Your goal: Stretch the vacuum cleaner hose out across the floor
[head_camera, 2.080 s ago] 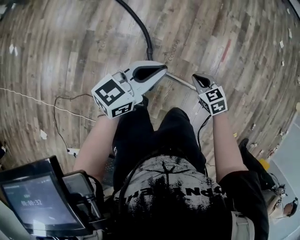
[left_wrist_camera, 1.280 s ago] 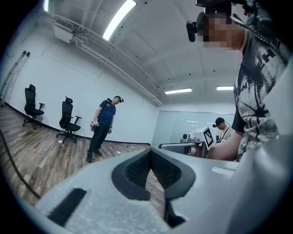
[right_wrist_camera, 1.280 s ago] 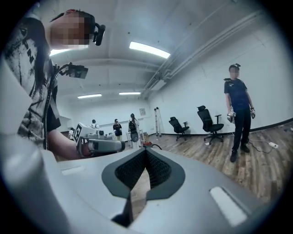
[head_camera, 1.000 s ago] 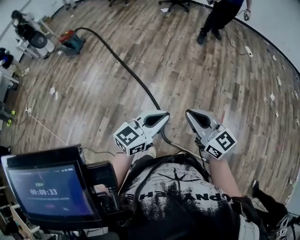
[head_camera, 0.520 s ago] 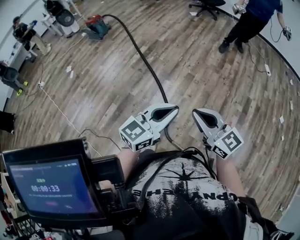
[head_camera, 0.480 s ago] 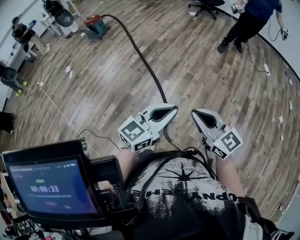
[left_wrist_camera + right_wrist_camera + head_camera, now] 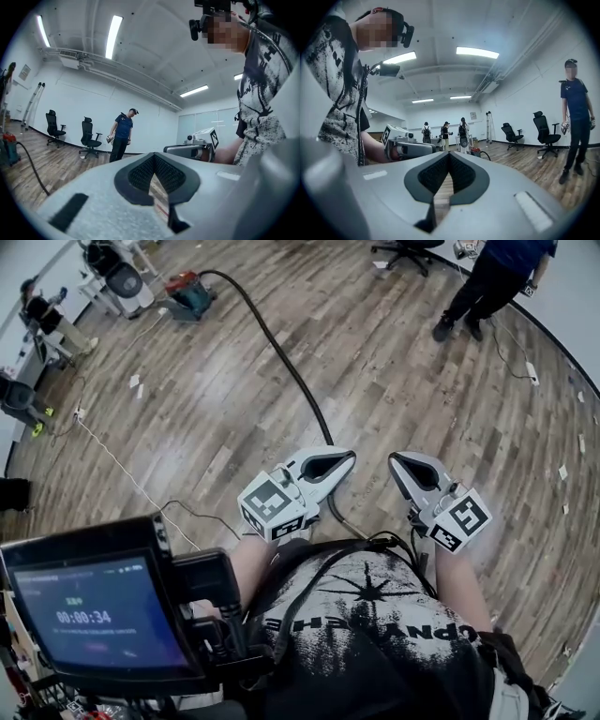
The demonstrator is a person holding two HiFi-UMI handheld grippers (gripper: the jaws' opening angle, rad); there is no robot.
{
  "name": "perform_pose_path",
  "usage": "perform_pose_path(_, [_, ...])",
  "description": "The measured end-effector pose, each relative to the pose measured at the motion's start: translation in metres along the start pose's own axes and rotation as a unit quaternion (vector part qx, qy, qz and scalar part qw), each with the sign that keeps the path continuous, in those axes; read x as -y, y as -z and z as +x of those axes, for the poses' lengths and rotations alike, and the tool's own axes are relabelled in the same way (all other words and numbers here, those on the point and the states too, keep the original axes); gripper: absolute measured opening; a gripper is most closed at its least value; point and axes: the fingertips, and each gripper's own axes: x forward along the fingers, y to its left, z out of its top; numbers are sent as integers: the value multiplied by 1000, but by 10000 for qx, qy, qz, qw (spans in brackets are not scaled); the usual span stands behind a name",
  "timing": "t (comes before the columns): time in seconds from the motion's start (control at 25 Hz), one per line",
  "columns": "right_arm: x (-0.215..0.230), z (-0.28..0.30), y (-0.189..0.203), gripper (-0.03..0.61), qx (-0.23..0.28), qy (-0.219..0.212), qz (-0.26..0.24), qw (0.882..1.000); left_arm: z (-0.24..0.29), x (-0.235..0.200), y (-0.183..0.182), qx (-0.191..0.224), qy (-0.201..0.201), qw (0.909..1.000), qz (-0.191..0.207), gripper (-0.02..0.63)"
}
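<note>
1. Hose [image 7: 281,362] lies on the wood floor. It runs from the vacuum cleaner [image 7: 190,293] in one long, gentle curve out to the person's feet; its far end is hidden below the grippers.
2. left gripper [image 7: 337,462] & right gripper [image 7: 405,468]: both clenched on nothing, jaws tip to tip, held up off the floor at the hose end farthest from the vacuum cleaner.
3. Stretch looks approx. done; only the slack in that curve seems left.
4. To take it out: go low, open the jaws first, then grip the hose near the end away from the vacuum cleaner, w/ both grippers if it sags.
5. Pull slowly, straight away from the vacuum cleaner. A yank would prob. drag or tip it.
6. Thin white cable [image 7: 112,458] lies beside the hose, well out from the vacuum cleaner; keep the hose off it.
</note>
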Motion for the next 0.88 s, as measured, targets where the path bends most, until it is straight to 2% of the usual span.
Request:
perform_pose_path(0.36, [-5, 1, 2, 5, -65, 6, -221, 9997, 0, 2, -6, 19, 67, 10000, 61, 0])
perform_pose_path(0.56, [-5, -1, 2, 5, -44, 5, -150, 9999, 1, 5, -3, -35, 104, 9999, 24, 0])
perform_pose_path(0.88, [-4, -1, 5, 5, -119, 23, -152, 9998, 3, 0, -4, 26, 102, 9996, -250, 2])
